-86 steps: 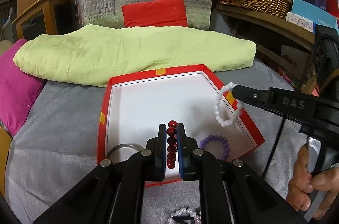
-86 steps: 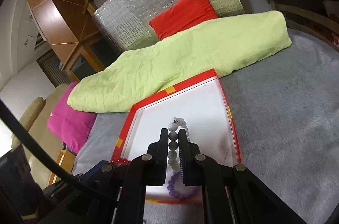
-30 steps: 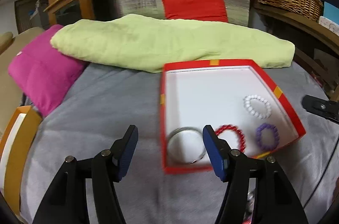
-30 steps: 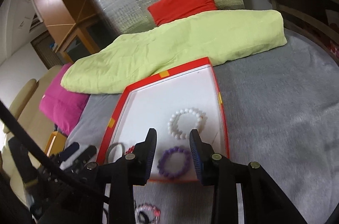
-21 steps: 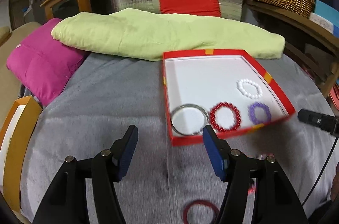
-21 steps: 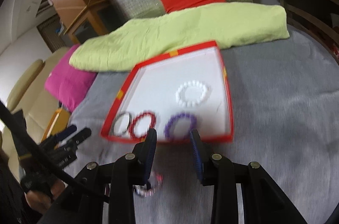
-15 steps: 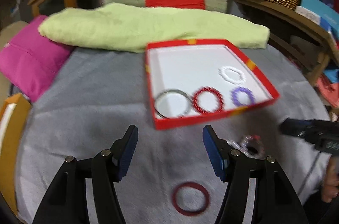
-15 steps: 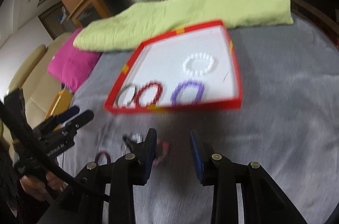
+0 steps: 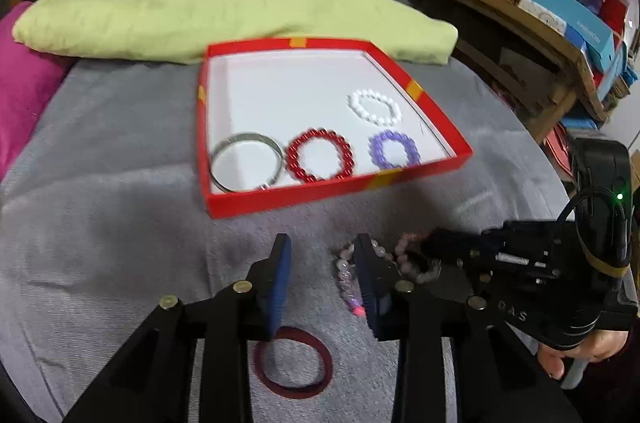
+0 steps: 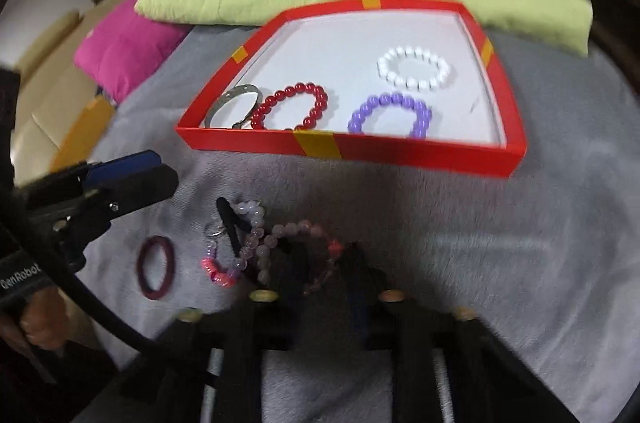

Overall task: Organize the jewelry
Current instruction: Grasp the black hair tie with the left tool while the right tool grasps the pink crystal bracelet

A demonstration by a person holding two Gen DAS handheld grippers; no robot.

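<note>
Pink bead bracelet (image 10: pixel 308 243) is straddled by the spread right gripper (image 10: pixel 326 263); left gripper (image 9: pixel 320 263), also spread, is parked beside.

Both views are taken low over the grey cloth (image 9: pixel 112 223), facing the green bedding at the upper frame. The red tray (image 9: pixel 332 189) (image 10: pixel 400 151) is shared, mid-frame in each. The left gripper (image 10: pixel 132 175) is seen at the right view's left edge, the right gripper (image 9: pixel 444 243) at the left view's right.
</note>
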